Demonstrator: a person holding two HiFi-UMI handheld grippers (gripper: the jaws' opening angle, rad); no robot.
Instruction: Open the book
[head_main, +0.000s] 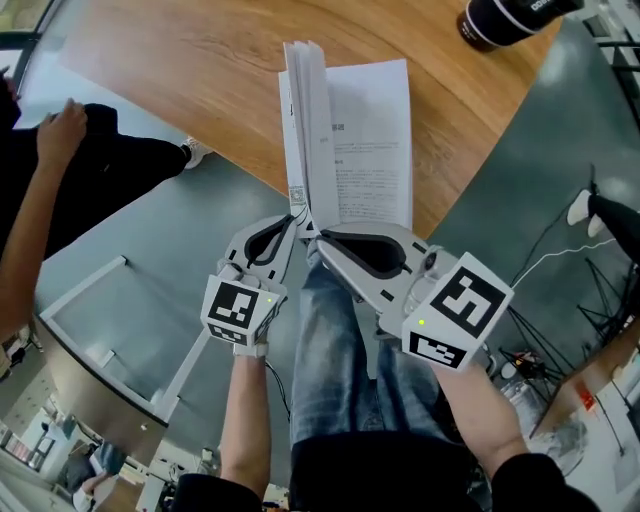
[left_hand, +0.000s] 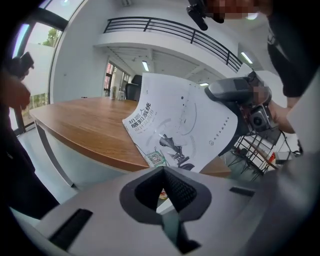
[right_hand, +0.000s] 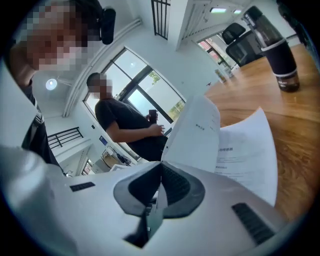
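A white paperback book (head_main: 360, 140) lies at the near edge of the wooden table (head_main: 200, 80), partly open, with a sheaf of leaves standing up on edge. My left gripper (head_main: 296, 222) is shut on the lower corner of the printed cover (left_hand: 185, 125), whose edge shows between the jaws of this gripper (left_hand: 164, 197). My right gripper (head_main: 322, 238) sits just right of it, shut on a thin raised page (right_hand: 197, 132) that runs into the jaws of that gripper (right_hand: 160, 192). A printed page (right_hand: 250, 155) lies flat on the table beyond.
A black bottle (head_main: 500, 18) stands at the table's far right. A person in black (head_main: 60, 170) is at the left beside the table. Cables and a metal stand (head_main: 560, 260) lie on the grey floor at the right.
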